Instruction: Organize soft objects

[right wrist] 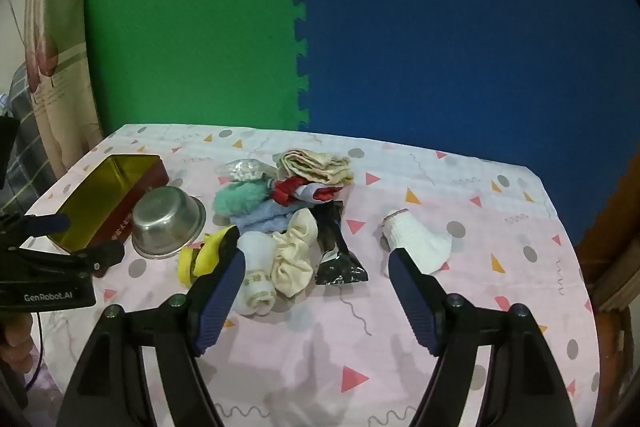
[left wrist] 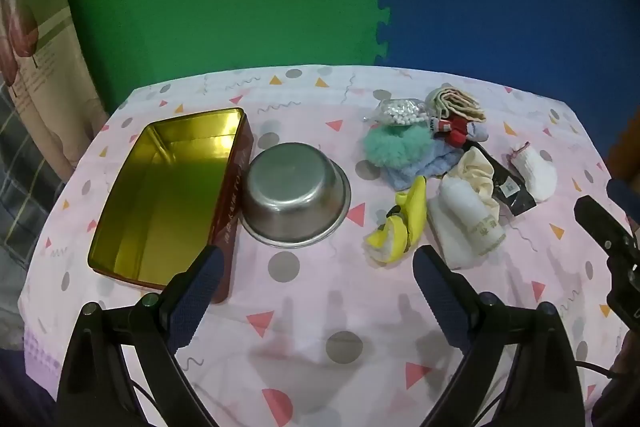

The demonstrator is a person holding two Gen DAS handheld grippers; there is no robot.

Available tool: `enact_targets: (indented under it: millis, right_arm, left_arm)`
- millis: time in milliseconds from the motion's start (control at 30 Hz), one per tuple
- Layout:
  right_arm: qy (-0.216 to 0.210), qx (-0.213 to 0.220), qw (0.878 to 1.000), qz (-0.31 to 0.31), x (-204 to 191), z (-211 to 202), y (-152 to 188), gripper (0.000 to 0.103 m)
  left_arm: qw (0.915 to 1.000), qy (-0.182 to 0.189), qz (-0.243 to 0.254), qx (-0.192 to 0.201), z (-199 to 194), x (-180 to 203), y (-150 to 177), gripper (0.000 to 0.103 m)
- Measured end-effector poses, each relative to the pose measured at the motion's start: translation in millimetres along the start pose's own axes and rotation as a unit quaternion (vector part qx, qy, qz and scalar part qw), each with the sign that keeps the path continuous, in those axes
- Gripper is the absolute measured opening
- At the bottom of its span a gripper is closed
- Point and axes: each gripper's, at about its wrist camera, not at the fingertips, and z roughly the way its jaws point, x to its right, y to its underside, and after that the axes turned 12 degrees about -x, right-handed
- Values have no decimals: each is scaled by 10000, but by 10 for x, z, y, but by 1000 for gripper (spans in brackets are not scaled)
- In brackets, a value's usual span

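Left wrist view: left gripper (left wrist: 316, 267) spread wide, nothing between the jaws, hovering over the pink patterned tablecloth (left wrist: 304, 307); gold-lined rectangular tin (left wrist: 160, 199) at 10 o'clock, open and empty; upturned steel bowl (left wrist: 294, 195) at 12, just beside the tin's long side; soft pile at 1–2 o'clock: yellow banana plush (left wrist: 404, 223) nearest, white rolled towel (left wrist: 464, 223) touching the cream scrunchie (left wrist: 482, 175), teal fluffy piece (left wrist: 394, 145) on a blue cloth (left wrist: 420, 167), bag of white balls (left wrist: 400, 113) and folded beige cloth (left wrist: 456, 103) at the far end; white sock (left wrist: 534, 171) apart at 2; right gripper's body at 3, edge of frame.

Right wrist view: right gripper (right wrist: 316, 267) spread wide, empty; black packet (right wrist: 338, 259) at 12; towel, scrunchie at 11; sock touching or just behind the right fingertip, hard to say; red-and-grey item (right wrist: 304, 191), possibly a small garment, behind; bowl, tin at 10; left gripper at 9.
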Motion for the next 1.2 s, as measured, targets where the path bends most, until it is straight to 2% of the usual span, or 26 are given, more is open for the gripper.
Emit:
enact_targets:
  millis: [167,333,1200]
  right_arm:
    - [-134,-73,9998,96,70,-20,-19,76]
    - [-82,-130,9999,52,33,-3,37,76]
    - [-206,-240,9993,191,12,111,49,76]
  left_arm:
    - [9999,78,101,84,-60,19,31,94]
    - [9998,20,194,29,-60,64,27,94]
    - [9997,-89,206,-15,41,36,64,94]
